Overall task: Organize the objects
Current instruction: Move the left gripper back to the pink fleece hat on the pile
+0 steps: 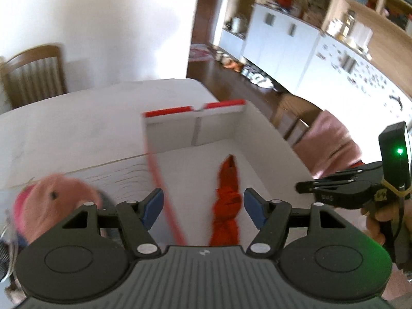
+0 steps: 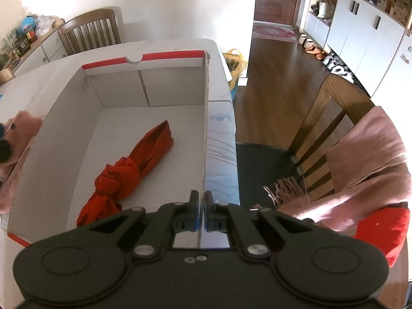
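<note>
A white cardboard box [image 2: 123, 87] with a red rim stands open on the white table [image 2: 180, 45]. A knotted red cloth [image 2: 134, 170] lies on the box floor; it also shows in the left wrist view [image 1: 228, 200]. My right gripper [image 2: 201, 206] is shut on the box's right wall [image 2: 206, 128] at its near end. My left gripper [image 1: 203, 206] is open and empty above the box's near left side, over the red rim [image 1: 164, 198]. A pink plush toy [image 1: 54, 206] lies left of the box, also seen in the right wrist view [image 2: 18, 141].
A wooden chair [image 2: 332, 118] with a pink scarf [image 2: 368, 164] and a red item [image 2: 383, 229] stands right of the table. Another chair [image 2: 90, 29] is at the far side. A bag [image 2: 235, 64] sits on the floor by the table's far corner.
</note>
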Motion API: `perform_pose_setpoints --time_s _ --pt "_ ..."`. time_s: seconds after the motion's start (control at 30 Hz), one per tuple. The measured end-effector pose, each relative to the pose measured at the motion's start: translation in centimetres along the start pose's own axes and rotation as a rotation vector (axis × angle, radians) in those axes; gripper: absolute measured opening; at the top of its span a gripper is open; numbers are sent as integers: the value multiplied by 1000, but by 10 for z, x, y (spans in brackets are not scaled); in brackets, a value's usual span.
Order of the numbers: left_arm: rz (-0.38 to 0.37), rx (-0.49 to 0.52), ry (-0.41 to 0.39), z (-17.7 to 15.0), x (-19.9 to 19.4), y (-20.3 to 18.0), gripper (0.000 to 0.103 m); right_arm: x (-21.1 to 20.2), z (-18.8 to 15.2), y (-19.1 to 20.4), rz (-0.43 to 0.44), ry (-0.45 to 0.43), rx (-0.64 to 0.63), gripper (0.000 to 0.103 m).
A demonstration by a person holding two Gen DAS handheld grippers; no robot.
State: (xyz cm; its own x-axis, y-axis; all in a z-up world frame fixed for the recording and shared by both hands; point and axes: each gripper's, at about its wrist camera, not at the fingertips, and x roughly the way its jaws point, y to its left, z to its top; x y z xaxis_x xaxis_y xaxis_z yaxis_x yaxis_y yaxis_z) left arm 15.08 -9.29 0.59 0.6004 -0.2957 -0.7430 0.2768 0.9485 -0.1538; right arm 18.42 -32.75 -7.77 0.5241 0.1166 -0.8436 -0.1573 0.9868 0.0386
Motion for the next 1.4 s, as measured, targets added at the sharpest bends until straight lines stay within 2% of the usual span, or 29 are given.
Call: perform_pose_setpoints --time_s 0.13,0.43,0.5,0.57,0.9,0.97,1.07,1.13,1.27,1.4 --pt "80 -49 -18 -18 -22 33 68 0 2 3 -10 14 -17 2" --pt "238 -142 -2 -55 -49 96 68 -2 4 8 -33 21 -21 2" --pt "241 -156 -9 -61 -54 108 70 -2 5 8 -37 20 -18 2" --pt "246 -160 -11 -64 -58 116 76 -3 5 9 -42 19 -16 2" --pt "301 -167 16 -83 -61 151 82 -4 6 13 -67 21 -19 2" --pt "321 -162 27 -87 -58 154 87 -4 7 13 -71 21 -17 2" --pt "310 -149 37 -89 -52 154 92 -4 7 14 -77 22 -16 2" --pt "318 -125 33 -88 -46 152 102 -5 7 15 -81 22 -16 2" --pt "304 -92 35 -82 -31 150 102 -4 7 16 -89 23 -15 2" --pt "293 -113 70 -74 -12 154 102 -4 7 17 -92 23 -10 2"
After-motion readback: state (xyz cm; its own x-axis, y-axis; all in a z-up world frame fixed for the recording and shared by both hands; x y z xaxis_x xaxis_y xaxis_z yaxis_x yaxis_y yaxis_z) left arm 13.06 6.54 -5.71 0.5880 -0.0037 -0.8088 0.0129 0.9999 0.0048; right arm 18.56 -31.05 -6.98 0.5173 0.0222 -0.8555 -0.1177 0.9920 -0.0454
